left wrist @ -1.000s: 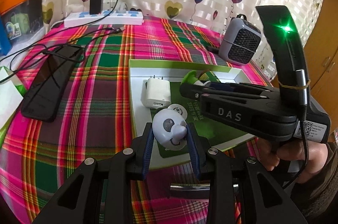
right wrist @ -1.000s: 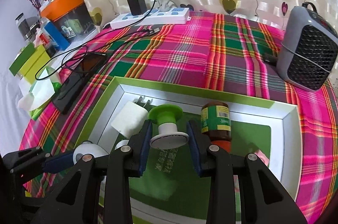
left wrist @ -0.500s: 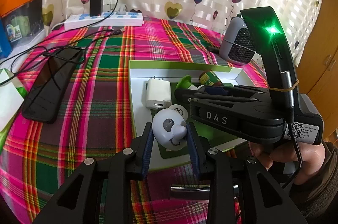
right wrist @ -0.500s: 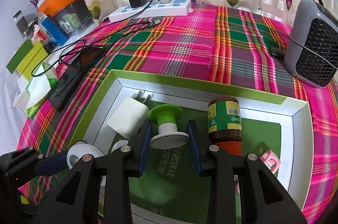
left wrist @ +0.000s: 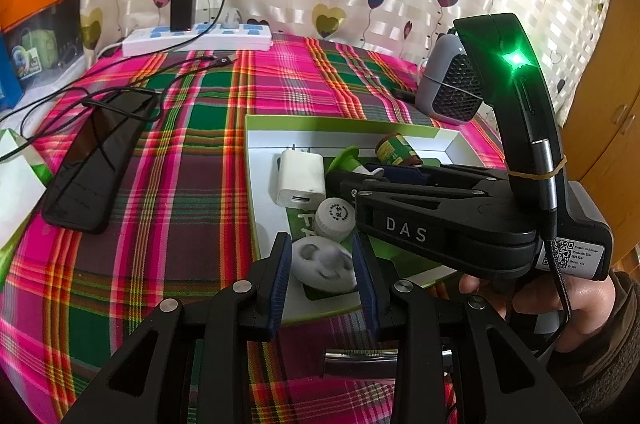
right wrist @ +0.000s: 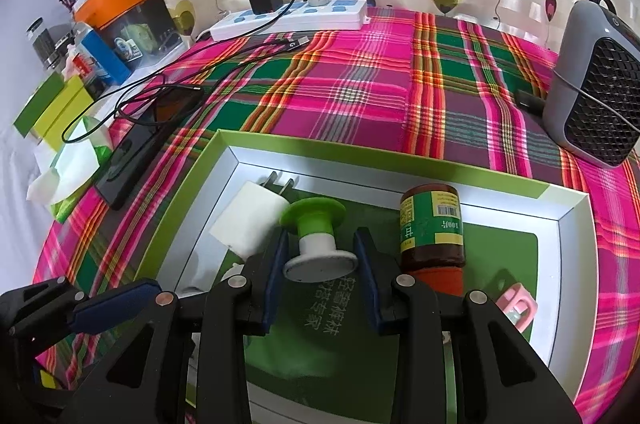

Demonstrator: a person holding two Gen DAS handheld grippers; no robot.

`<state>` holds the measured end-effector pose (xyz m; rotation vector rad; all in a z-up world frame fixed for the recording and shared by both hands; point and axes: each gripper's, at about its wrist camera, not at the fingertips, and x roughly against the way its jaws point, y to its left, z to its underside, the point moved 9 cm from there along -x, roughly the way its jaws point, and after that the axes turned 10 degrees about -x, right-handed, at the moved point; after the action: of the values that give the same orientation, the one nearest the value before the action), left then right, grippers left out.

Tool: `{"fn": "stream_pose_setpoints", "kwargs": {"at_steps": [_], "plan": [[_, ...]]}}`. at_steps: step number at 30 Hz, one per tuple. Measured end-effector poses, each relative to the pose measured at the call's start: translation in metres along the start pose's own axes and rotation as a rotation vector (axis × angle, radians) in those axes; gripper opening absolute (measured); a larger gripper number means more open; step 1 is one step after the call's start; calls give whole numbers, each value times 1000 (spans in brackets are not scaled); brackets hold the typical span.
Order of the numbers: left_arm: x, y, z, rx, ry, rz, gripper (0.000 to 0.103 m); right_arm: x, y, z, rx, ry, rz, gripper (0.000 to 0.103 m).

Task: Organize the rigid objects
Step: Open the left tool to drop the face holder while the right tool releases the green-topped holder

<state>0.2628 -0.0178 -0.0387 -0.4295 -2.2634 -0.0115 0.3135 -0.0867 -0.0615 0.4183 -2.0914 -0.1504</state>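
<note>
The left gripper (left wrist: 322,274) is flanking a white panda toy (left wrist: 323,265) with its fingers spread wide. The right gripper (right wrist: 320,274) is likewise parted around a green-capped spool (right wrist: 318,238) — both lying in the green tray (right wrist: 400,166), charger (right wrist: 250,222) left, brown bottle (right wrist: 432,230) right.
</note>
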Motion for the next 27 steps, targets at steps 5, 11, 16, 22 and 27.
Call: {"fn": "stream_pose_setpoints", "kwargs": {"at_steps": [5, 11, 16, 22, 27], "plan": [[0, 0, 0, 0, 0, 1, 30, 0, 0, 0, 1, 0, -1, 35], [1, 1, -1, 2, 0, -3, 30, 2, -1, -2, -17, -12, -2, 44], [2, 2, -1, 1, -2, -9, 32, 5, -1, -1, -19, -17, -4, 44], [4, 2, 1, -2, -2, -7, 33, 14, 2, -1, -27, -35, -19, 44], [9, 0, 2, -2, -13, -6, 35, 24, -1, 2, -32, -56, -6, 44]]}}
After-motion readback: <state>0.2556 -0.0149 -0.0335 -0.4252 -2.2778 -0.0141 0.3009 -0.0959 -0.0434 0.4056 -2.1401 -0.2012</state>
